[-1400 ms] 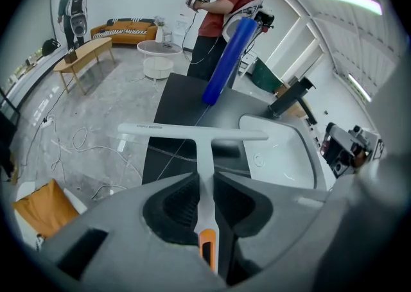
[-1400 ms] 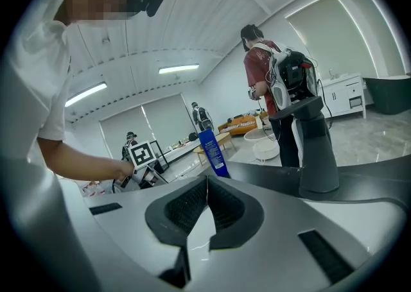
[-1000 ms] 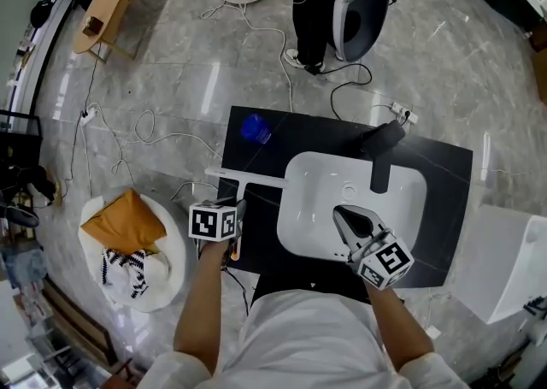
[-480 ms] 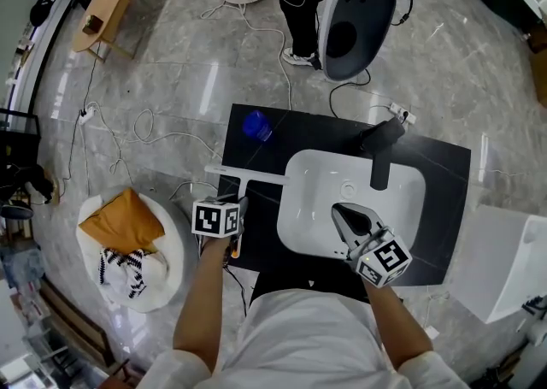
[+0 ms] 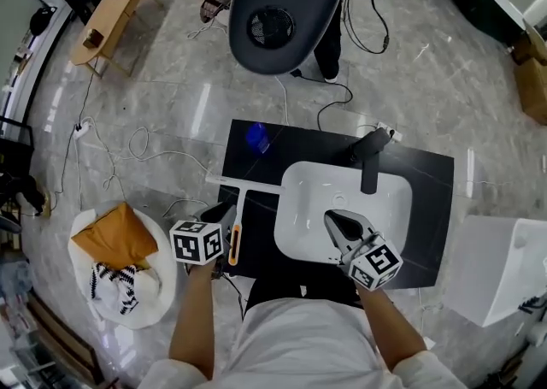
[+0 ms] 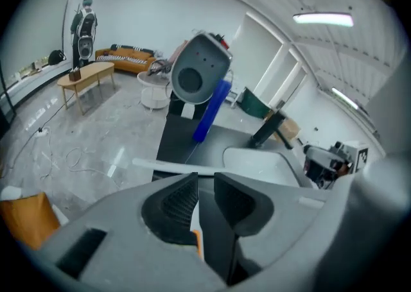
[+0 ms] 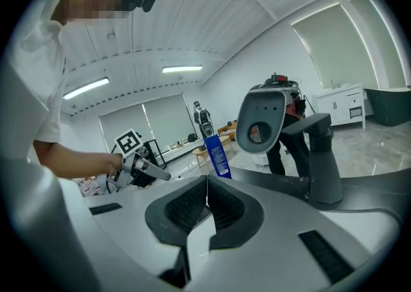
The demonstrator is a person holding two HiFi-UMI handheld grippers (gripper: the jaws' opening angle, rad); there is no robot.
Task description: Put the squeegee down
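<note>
The squeegee [image 5: 248, 180] lies on the black counter [image 5: 432, 208], left of the white sink [image 5: 295, 175]. Its white blade points away from me and its orange-tipped handle runs back toward the front edge. My left gripper [image 5: 224, 210] sits just left of the handle, jaws a narrow gap apart. In the left gripper view the handle shows through that gap [image 6: 205, 185] without filling it, and the blade [image 6: 173, 167] lies ahead. My right gripper [image 5: 335, 221] hovers over the sink's front part. Its pads meet with nothing between them [image 7: 207, 201].
A black faucet [image 5: 369, 161] stands behind the sink and a blue bottle [image 5: 258, 136] at the counter's far left. A person carries a large grey rounded device [image 5: 282, 2] beyond the counter. A white basket [image 5: 175, 269] with cloths sits left, cables [image 5: 128, 139] cross the floor, and a white box [image 5: 500, 268] stands right.
My left gripper has drawn back toward me and to the left, off the squeegee handle, which stays on the counter. The grey device has come much closer. The right gripper barely moved.
</note>
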